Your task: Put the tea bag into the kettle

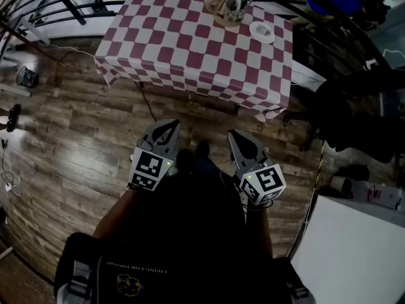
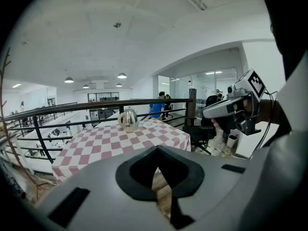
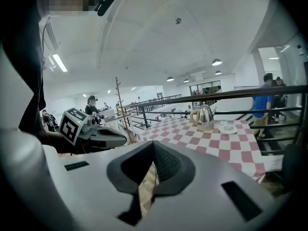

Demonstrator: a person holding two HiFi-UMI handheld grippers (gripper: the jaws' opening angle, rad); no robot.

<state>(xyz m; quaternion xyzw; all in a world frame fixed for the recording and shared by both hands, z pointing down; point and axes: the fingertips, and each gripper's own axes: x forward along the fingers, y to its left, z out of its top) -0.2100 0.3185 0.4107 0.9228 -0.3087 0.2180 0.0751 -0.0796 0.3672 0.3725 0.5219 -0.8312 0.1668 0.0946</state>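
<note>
across the plank floor (image 1: pixel 76 144), well ahead of the person, stands a table (image 1: pixel 190 49) in red-and-white checked cloth. the left gripper (image 1: pixel 169 125) and right gripper (image 1: pixel 233 134) hang side by side, jaws pressed together on nothing. a steel kettle (image 1: pixel 232 4) sits near the table's far edge, with a white saucer (image 1: pixel 261 31) just beside it; whether the tea bag lies there is too small to tell.

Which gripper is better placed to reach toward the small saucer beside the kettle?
Right, probably. The saucer lies right of the kettle, on the right gripper's side; the left gripper, equally shut and empty, stands further left.
</note>
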